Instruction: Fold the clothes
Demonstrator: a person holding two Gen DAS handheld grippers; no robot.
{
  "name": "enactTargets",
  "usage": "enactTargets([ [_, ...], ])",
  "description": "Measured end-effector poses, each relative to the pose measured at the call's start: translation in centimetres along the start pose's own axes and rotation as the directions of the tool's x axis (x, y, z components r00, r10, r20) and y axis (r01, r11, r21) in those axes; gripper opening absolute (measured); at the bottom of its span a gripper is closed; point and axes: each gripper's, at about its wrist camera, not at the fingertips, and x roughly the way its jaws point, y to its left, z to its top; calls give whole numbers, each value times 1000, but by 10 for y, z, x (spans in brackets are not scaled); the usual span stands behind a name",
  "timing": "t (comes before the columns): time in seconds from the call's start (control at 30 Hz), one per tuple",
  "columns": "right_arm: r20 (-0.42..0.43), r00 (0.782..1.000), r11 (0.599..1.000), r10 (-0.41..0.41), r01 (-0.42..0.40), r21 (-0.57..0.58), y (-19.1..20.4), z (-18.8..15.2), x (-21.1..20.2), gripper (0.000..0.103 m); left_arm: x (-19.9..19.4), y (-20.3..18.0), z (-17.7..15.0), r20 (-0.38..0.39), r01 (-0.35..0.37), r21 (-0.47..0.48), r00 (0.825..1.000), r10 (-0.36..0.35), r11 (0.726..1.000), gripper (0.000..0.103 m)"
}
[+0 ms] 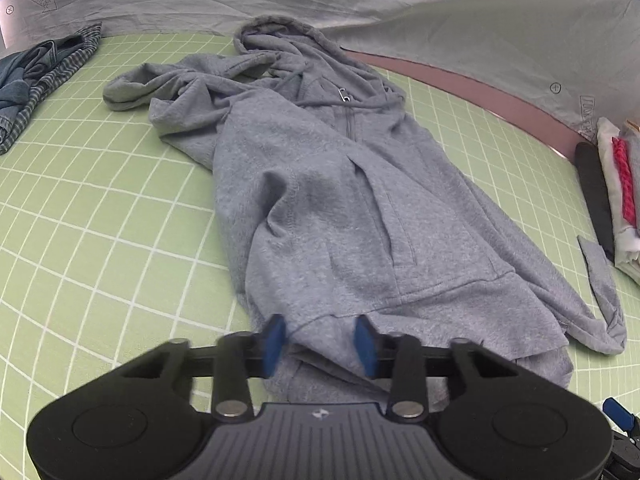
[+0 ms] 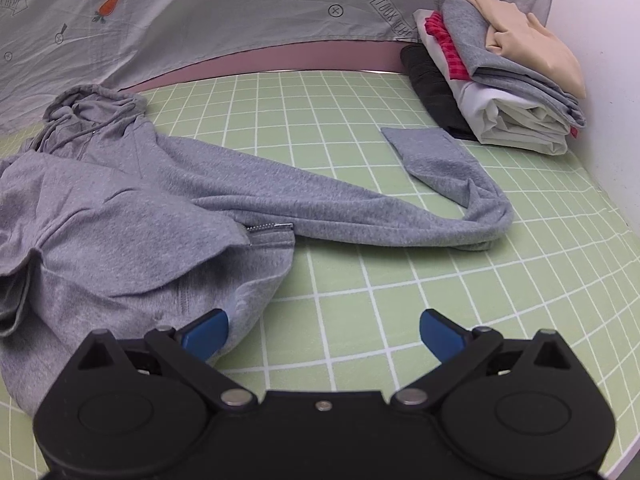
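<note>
A grey zip hoodie (image 1: 340, 208) lies lengthwise on the green grid mat (image 1: 100, 220), hood at the far end, hem toward me. My left gripper (image 1: 320, 340) is open, its blue pads astride the hem's raised fold, with a gap on each side. In the right wrist view the hoodie (image 2: 120, 220) lies at left, one sleeve (image 2: 360, 208) stretched right and bent back at the cuff. My right gripper (image 2: 324, 332) is wide open and empty above the mat (image 2: 400, 280), its left pad touching the hoodie's bottom corner.
A stack of folded clothes (image 2: 500, 76) sits at the mat's far right corner; it also shows in the left wrist view (image 1: 616, 192). A crumpled blue striped garment (image 1: 40, 80) lies at far left. A grey printed sheet (image 2: 200, 12) hangs behind.
</note>
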Motion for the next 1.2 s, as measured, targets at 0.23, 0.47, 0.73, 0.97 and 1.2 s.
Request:
enactTargets([
  [0.23,2,1000,1000,1,-1,-23,15,-6,-3,103,-39,40,-9,74,78,-60,995,-74,995,8],
  [0.47,99,994,998,-43,39,41,31,-1,-35,103,-91,152,-36,109,18,-278,994,13,960,8],
  [0.73,92,994,996,-54,47,72,69,-10,-54,103,-90,251,-53,2,-195,-326,978,207,925,3],
  [0.97,7,998,989,69,-69,130,104,-28,-50,96,-76,263,-49,-27,-115,-204,993,112,972,37],
  [1.2,-44,977,972,207,-200,121,147,-36,-43,64,-51,236,-44,-86,0,-71,996,-7,998,48],
])
